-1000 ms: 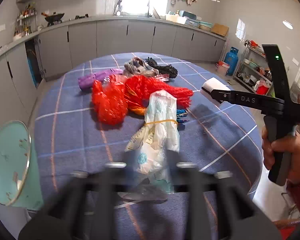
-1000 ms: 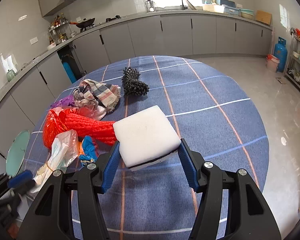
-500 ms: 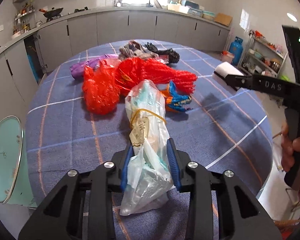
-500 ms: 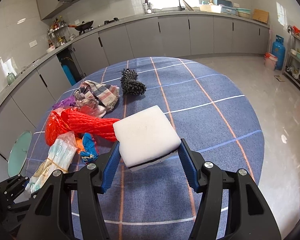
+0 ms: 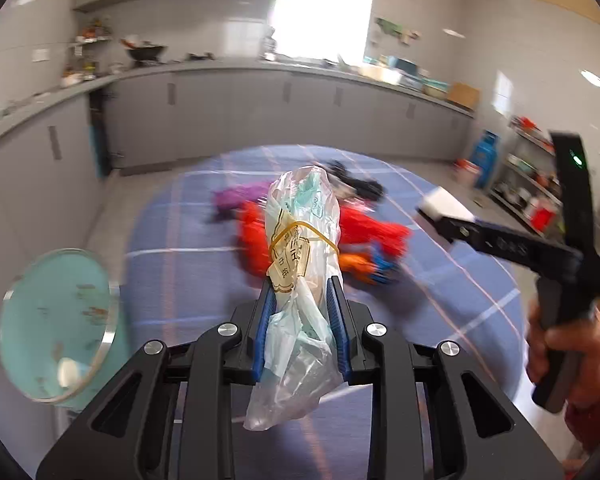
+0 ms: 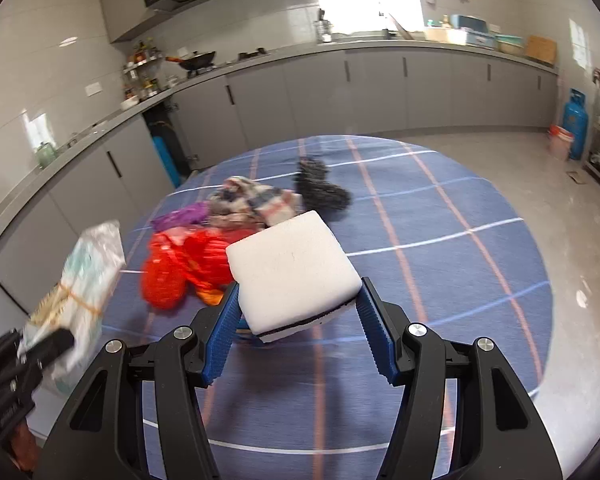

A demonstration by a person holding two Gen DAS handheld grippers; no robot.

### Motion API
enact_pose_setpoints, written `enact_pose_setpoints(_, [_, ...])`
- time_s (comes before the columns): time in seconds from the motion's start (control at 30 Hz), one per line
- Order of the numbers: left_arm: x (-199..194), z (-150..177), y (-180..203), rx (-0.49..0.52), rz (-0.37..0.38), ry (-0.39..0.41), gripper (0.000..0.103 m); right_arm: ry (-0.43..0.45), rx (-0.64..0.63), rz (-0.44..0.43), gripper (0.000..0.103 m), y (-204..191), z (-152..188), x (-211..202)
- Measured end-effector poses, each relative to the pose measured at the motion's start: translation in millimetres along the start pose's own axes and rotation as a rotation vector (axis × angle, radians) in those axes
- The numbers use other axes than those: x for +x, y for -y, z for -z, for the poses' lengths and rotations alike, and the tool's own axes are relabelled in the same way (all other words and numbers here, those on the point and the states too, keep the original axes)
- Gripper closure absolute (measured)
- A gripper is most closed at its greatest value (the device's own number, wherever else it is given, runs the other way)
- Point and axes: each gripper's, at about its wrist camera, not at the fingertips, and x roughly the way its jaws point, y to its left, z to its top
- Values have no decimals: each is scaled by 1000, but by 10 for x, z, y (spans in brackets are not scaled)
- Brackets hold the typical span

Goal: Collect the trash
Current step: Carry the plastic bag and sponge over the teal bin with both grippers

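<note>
My left gripper is shut on a clear plastic bag bound with a yellow rubber band, held up off the blue checked tablecloth. The bag also shows in the right wrist view. My right gripper is shut on a white foam block, held above the table; the block also shows in the left wrist view. On the table lie a red mesh bag, an orange and blue wrapper, a purple bag, a plaid cloth and a black tassel bundle.
A pale green bin with a steel rim stands off the table's left edge. Grey kitchen cabinets run behind the round table. A blue gas cylinder and shelves stand at the right.
My left gripper has closed on the plastic bag and lifted it off the table, tilting upward. My right gripper still holds the foam block and has risen slightly.
</note>
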Motion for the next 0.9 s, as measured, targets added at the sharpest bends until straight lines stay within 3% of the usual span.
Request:
enact_pose_setpoints(0.3, [-307,-18,-590,-106,-209,25,77,-2,-72,-140,45,-741,-34,99])
enact_pose_setpoints(0.9, [-726,132,-1527,-286,-429,31,77,-32,-230,-359,44,-2153,41,189])
